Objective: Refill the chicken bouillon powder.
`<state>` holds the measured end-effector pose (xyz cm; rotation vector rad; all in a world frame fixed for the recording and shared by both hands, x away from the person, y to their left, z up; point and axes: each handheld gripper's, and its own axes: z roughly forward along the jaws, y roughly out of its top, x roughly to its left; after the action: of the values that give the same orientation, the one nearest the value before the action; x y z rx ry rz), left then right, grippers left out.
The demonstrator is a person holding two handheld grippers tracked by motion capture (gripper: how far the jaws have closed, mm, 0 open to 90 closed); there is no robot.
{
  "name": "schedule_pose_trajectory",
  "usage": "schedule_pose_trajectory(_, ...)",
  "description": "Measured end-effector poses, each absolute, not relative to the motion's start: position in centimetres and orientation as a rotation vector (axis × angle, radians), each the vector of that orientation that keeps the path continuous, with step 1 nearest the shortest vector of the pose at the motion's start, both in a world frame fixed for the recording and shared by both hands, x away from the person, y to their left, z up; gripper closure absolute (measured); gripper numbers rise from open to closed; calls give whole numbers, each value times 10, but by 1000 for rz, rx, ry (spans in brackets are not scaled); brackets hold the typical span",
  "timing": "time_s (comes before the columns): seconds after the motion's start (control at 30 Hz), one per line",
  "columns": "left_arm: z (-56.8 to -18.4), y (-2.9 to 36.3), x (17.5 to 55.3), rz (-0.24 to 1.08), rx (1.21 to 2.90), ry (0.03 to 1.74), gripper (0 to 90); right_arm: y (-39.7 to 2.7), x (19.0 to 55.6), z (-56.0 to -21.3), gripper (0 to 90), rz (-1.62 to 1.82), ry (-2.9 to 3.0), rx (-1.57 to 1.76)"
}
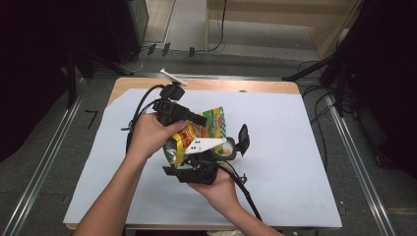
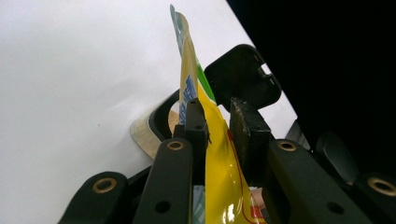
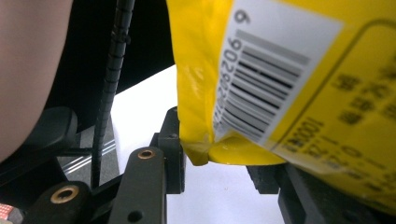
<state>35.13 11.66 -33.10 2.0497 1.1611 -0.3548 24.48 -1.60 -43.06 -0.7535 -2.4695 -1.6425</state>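
Gripping | snack bag (image 1: 196,137) held up over table (image 1: 295,147) | L gripper (image 2: 218,122) clamped on bag's top edge | R gripper (image 3: 219,163) clenched on bag's bottom corner

Snack bag (image 3: 289,84) cut off by top and right edges, print blurred (barcode digits partly legible).

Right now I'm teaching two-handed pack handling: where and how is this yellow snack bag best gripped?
Grip the yellow snack bag by its flat sealed edges, jaws closing across the thin film. The left gripper straddles the top seam edge-on; the right gripper meets the bottom corner from below.
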Motion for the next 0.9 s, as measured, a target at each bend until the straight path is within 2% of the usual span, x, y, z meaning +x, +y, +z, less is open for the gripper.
schedule_pose_trajectory(0.37, -324, 108, 361, -381, 2153, 1171, 800, -19, 246, -429, 649, -1652, -2453, -758)
schedule_pose_trajectory(0.9, -323, 110, 359, -374, 2150, 1147, 801, -18, 245, -430, 652, -1659, -2472, -744)
